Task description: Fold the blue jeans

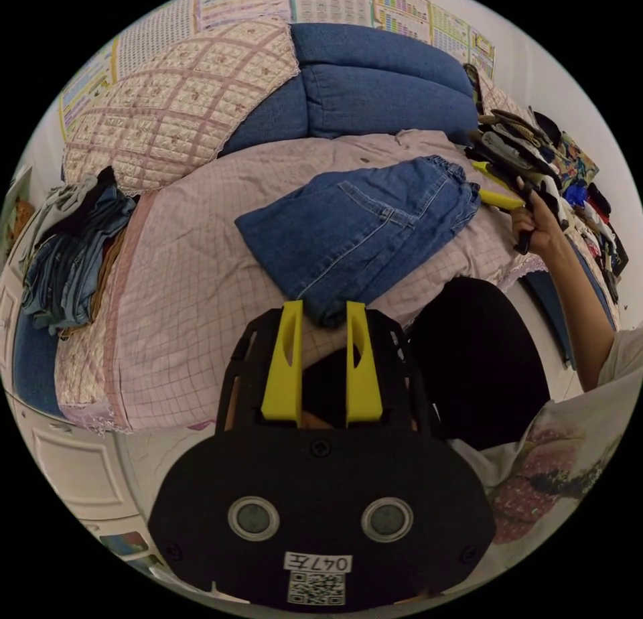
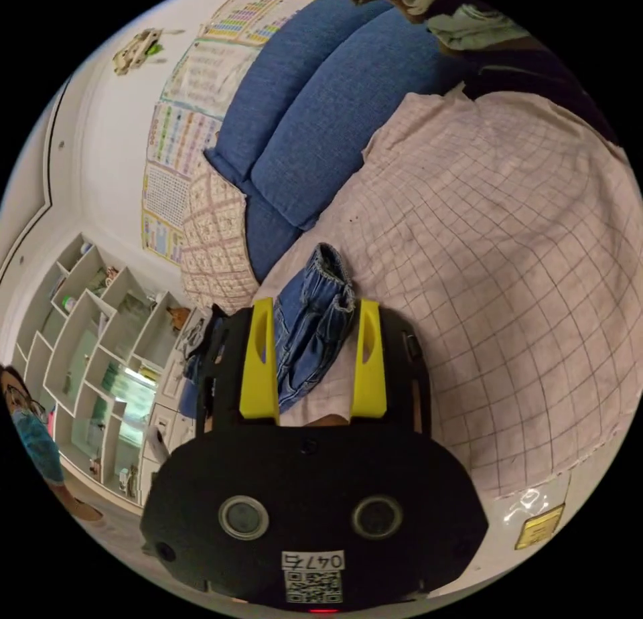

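- One checked pink cover (image 1: 181, 277) spread over the blue sofa (image 1: 375, 76); it carries the work.
- Blue jeans (image 1: 355, 230) lie on the cover near its front edge, already folded into a compact bundle, waistband toward the person's hand (image 1: 539, 220).
- Left tongs (image 1: 323, 311) part open, empty, tips just short of the bundle's near corner.
- Right tongs (image 2: 315, 311) open wide, straddling the waistband end (image 2: 315, 304), not pressing.
- Judgement: folding looks near done; next likely a final tidy or lift, needing both tongs to close on the ends.
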Demonstrator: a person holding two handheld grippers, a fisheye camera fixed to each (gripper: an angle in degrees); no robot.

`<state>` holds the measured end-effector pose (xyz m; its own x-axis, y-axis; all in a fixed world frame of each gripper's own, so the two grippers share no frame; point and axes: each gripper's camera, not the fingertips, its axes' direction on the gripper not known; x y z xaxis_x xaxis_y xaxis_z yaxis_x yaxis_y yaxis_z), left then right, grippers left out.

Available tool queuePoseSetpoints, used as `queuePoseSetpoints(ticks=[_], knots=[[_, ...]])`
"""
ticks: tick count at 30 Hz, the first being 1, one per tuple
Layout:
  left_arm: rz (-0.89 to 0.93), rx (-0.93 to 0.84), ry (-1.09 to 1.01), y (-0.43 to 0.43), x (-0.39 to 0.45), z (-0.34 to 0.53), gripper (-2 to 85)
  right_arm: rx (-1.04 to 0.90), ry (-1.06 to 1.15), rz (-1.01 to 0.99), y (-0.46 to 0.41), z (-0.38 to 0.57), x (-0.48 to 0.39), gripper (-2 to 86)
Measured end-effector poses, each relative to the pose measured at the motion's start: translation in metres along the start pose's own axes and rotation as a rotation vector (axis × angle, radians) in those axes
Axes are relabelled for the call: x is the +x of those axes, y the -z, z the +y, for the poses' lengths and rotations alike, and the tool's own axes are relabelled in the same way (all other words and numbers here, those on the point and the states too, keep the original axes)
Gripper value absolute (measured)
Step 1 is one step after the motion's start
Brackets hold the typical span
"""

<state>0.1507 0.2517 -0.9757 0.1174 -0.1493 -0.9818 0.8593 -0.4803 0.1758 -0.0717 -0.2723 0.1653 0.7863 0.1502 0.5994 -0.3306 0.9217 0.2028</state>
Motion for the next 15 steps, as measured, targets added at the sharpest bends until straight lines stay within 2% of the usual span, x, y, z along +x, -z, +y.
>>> queuePoseSetpoints(ticks=[5, 9, 12, 15], knots=[[-0.106, 0.038, -0.078, -0.018, 0.019, 0.011, 5.6, -0.108, 0.057, 0.123, -0.032, 0.007, 0.019, 7.3], [-0.161, 0.080, -0.155, -0.006, 0.022, 0.009, 2.6, -0.075, 0.169, 0.119, -0.014, 0.023, 0.010, 3.9], [-0.141, 0.116, -0.156, 0.012, 0.000, 0.001, 2.5, -0.030, 0.278, 0.068, 0.019, 0.050, -0.007, 3.2], [-0.034, -0.012, -0.161, 0.003, -0.025, -0.006, 3.9, -0.033, 0.283, 0.113, 0.034, 0.090, 0.000, 3.8]])
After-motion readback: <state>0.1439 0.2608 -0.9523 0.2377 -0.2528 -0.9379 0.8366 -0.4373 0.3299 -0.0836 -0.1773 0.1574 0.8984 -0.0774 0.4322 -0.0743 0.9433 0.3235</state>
